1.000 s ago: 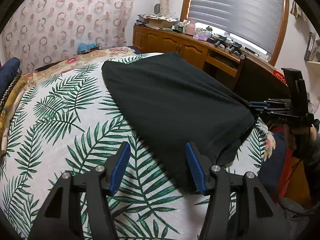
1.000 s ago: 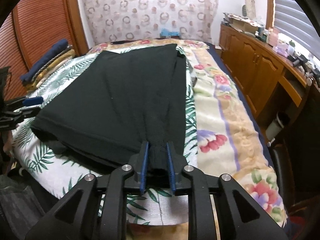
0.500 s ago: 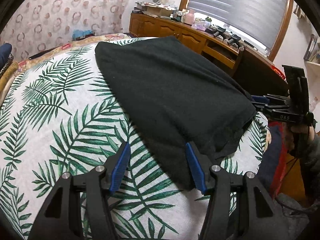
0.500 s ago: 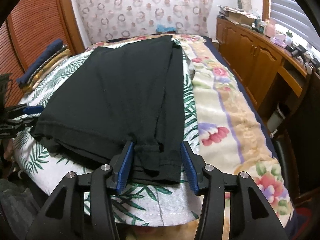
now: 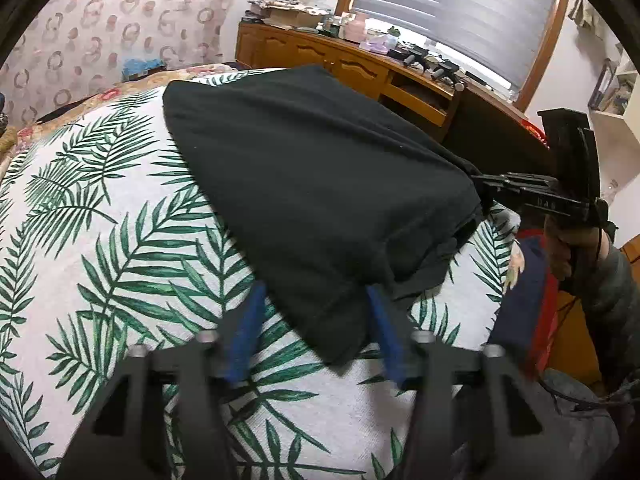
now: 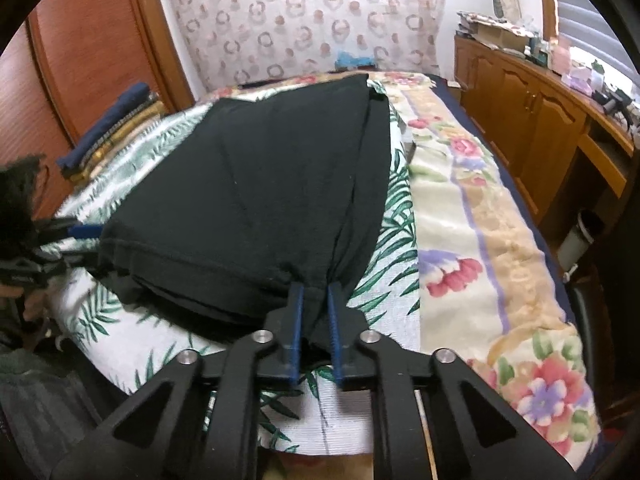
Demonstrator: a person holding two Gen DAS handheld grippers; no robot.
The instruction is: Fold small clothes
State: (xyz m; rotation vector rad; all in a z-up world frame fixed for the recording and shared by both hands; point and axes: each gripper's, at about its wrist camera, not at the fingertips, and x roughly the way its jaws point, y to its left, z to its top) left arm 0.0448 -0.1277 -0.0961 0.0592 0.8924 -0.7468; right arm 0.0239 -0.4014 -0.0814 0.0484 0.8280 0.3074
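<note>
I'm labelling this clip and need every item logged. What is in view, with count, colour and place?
garment: one, black, flat on the leaf-print sheet
leaf-print sheet: one, white and green, over the bed
floral blanket: one, cream, beside the sheet
folded stack: one, navy on top, far bed edge
cabinets: wooden, along the window wall
left gripper: blue fingers straddling a garment corner, just been closing
right gripper: shut on the garment's hem
hand: one, holding the right gripper

A palm-leaf printed sheet (image 5: 120,240) covers a floral blanket (image 6: 480,240) on the bed; folded fabrics (image 6: 116,128) are stacked near the wooden door (image 6: 92,48), and a cluttered wooden cabinet (image 6: 532,108) stands beneath window blinds (image 5: 460,12)
</note>
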